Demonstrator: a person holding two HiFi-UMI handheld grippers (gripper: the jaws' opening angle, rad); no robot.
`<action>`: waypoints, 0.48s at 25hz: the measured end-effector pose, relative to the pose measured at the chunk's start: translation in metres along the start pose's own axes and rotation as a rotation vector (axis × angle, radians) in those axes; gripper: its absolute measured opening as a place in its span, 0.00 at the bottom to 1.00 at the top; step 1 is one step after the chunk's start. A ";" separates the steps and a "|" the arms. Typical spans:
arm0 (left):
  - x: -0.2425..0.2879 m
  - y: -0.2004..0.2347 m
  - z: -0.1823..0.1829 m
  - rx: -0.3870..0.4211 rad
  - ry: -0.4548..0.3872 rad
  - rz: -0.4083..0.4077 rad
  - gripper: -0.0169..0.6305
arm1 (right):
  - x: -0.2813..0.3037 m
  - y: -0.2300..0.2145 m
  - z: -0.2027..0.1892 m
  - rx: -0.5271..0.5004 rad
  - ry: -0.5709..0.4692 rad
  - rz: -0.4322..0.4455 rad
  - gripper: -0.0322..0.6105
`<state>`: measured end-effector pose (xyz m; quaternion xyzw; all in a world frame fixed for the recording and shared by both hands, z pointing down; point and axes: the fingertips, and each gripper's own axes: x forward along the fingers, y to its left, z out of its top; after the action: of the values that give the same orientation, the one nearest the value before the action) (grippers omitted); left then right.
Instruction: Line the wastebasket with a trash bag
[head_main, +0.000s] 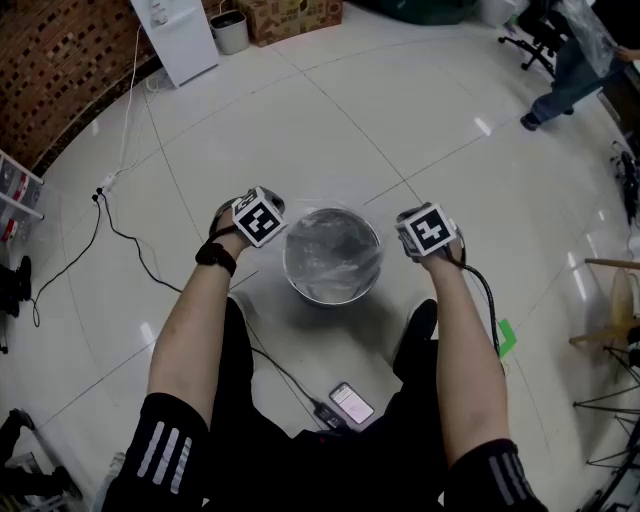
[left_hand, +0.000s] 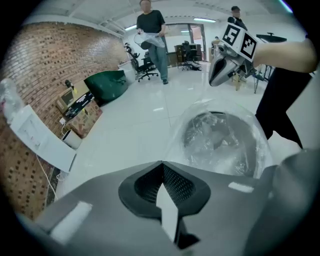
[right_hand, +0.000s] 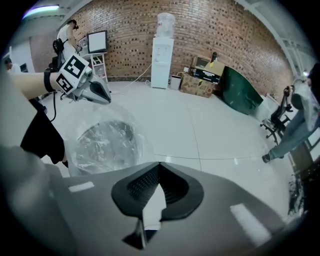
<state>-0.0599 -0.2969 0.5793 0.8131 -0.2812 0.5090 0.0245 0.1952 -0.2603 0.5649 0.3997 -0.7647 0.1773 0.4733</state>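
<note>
The bag (head_main: 332, 250), thin, limp and slippery, was seen lining the basket (head_main: 330, 298) on the floor and judged best gripped at its overhanging edge, while the left tongs (left_hand: 161, 165) and right tongs (right_hand: 159, 165) were pressed together on nothing visible.

Bright even light, glare on floor (head_main: 483, 126), fisheye edges w/ dark corners

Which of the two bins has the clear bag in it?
The wastebasket on the floor between the left gripper and right gripper: a crinkled clear trash bag fills it. The small bin by the white dispenser shows no clear plastic.
</note>
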 end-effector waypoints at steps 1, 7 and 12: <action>0.004 0.004 -0.001 -0.024 -0.005 0.016 0.02 | 0.006 -0.005 -0.004 0.013 0.013 -0.016 0.06; 0.030 0.012 -0.007 -0.105 -0.026 0.050 0.03 | 0.042 -0.022 -0.013 0.029 -0.009 -0.051 0.06; 0.052 0.011 -0.019 -0.137 0.005 0.033 0.04 | 0.074 -0.018 -0.027 0.023 0.030 -0.030 0.06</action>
<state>-0.0638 -0.3228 0.6298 0.8035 -0.3287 0.4910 0.0726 0.2077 -0.2865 0.6401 0.4138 -0.7495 0.1848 0.4826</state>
